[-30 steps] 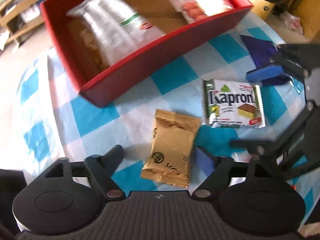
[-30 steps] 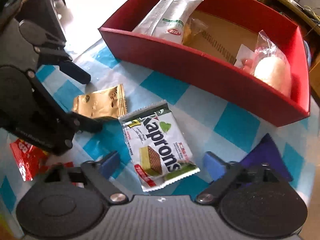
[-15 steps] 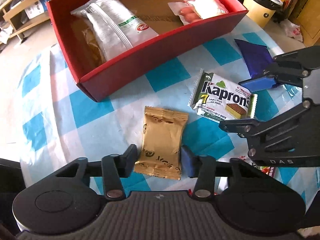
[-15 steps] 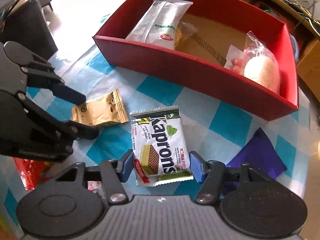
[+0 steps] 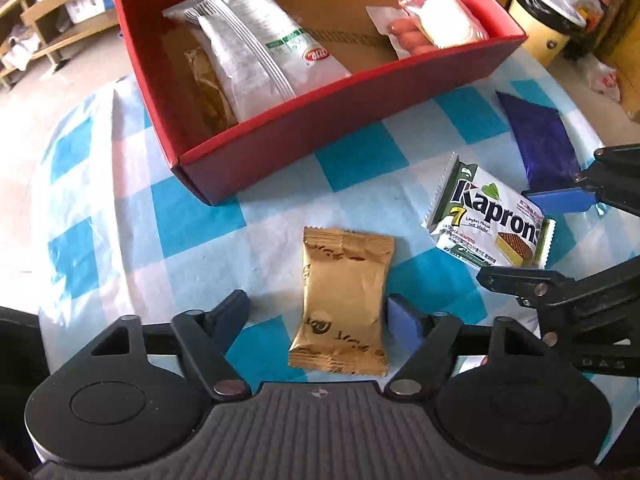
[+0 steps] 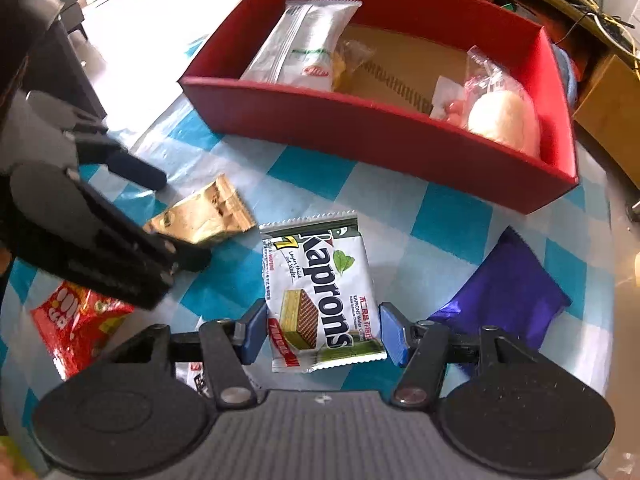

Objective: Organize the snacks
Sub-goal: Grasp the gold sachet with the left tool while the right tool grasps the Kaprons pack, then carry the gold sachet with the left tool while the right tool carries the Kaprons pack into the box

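On the table with the blue and white checked cloth (image 5: 192,216), the left gripper (image 5: 318,312) stands over the gold packet (image 5: 344,304), which lies flat between its fingers. Its jaws have just been opening again: the left pad is clearly away from the packet and the right pad is just beside its edge, so the packet is not pinched. To the right, the right gripper (image 6: 322,330) has its two blue pads against the sides of the Kaprons wafer pack (image 6: 320,292) and clamps it at the near end; the pack lies on the cloth. The red box (image 5: 332,120) is on the far side of the table, and inside it are a long white packet (image 5: 256,48) at the left and a clear bag with pink and white sweets (image 5: 432,28) at the right. A purple packet (image 6: 504,280) lies right of the wafer pack, and a red snack bag (image 6: 76,320) lies near the left, partly under the left gripper.
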